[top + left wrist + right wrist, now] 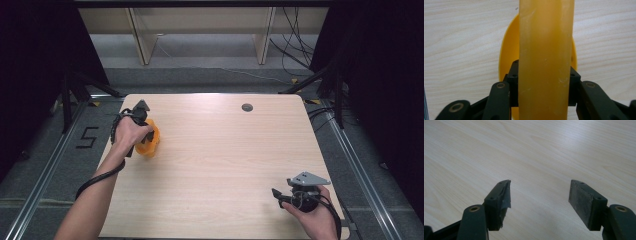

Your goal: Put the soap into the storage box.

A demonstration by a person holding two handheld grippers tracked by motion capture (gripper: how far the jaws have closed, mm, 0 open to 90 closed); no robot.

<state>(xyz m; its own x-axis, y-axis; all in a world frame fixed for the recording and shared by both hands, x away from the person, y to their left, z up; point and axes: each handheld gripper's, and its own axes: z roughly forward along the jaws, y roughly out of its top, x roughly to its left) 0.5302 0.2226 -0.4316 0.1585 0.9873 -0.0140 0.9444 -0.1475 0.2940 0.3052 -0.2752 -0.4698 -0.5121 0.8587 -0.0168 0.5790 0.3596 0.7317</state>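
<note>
An orange plastic cup-like object [148, 142] sits at the table's left side, just above or on the wood. My left gripper [141, 125] is shut on it, with a hand wrapped over the gripper body. In the left gripper view the object's pale orange wall [546, 50] stands upright between the two black jaws, whose pads [513, 82] press on both of its sides; a rounder yellow part shows behind it. My right gripper [278, 196] rests low at the front right corner, held by the other hand. Its pads [501, 195] stand wide apart, open over bare wood.
The light wooden table [220, 165] has a round cable hole [247, 107] near its far edge. Beyond it are pale shelf legs [140, 40] and loose cables [295, 45] on the floor. A black "5" [88, 137] marks the floor at left.
</note>
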